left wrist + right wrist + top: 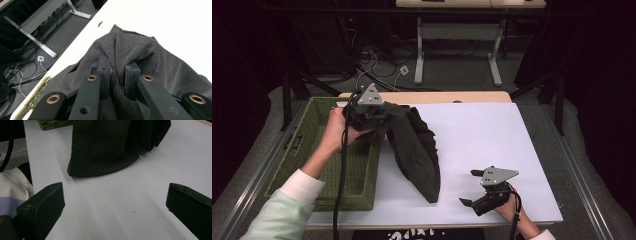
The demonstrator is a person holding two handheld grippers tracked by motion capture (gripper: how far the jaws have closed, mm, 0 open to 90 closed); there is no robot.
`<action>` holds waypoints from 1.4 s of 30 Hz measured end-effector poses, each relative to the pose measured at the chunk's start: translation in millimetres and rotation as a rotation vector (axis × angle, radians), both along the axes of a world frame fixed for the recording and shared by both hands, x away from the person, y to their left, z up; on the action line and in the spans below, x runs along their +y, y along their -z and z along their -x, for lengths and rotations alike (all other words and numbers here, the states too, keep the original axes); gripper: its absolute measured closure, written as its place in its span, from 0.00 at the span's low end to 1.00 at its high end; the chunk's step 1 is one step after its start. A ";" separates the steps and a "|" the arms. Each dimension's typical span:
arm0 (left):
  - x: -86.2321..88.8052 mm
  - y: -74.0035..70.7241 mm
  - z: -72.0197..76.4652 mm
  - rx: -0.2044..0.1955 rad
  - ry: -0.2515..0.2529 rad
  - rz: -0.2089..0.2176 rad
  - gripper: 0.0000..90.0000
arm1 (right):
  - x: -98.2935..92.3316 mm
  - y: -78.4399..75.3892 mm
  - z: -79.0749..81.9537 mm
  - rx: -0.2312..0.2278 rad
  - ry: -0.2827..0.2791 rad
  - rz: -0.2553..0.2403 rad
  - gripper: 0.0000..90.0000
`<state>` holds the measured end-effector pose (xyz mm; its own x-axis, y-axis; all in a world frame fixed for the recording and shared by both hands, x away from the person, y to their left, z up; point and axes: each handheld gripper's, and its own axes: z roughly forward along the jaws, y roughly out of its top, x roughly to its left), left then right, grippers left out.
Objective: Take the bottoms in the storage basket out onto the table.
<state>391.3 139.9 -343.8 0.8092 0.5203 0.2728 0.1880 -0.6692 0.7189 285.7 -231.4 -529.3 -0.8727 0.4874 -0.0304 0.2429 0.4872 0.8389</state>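
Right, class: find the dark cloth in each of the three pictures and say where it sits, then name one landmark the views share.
High view: the dark cloth hangs centre-left from the left gripper, its lower end on the white tabletop.
Left gripper view: it covers the centre and lower right, pinched between the jaws.
Right gripper view: it lies at top centre, beyond the open right gripper.
Shared landmark: the green woven basket beside the tabletop.

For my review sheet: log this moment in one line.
left gripper: shut on dark cloth | right gripper: open, empty | basket: beside cloth
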 end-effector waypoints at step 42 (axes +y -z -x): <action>-85.9 60.7 -20.5 0.255 0.116 -0.111 0.48 | 0.9 1.0 0.7 0.006 -0.004 0.005 0.02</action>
<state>411.7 54.0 -404.6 0.9114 0.3983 0.1032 0.2705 -0.7690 0.5792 285.0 -230.4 -530.3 -0.8749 0.4836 -0.0275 0.2462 0.4928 0.8346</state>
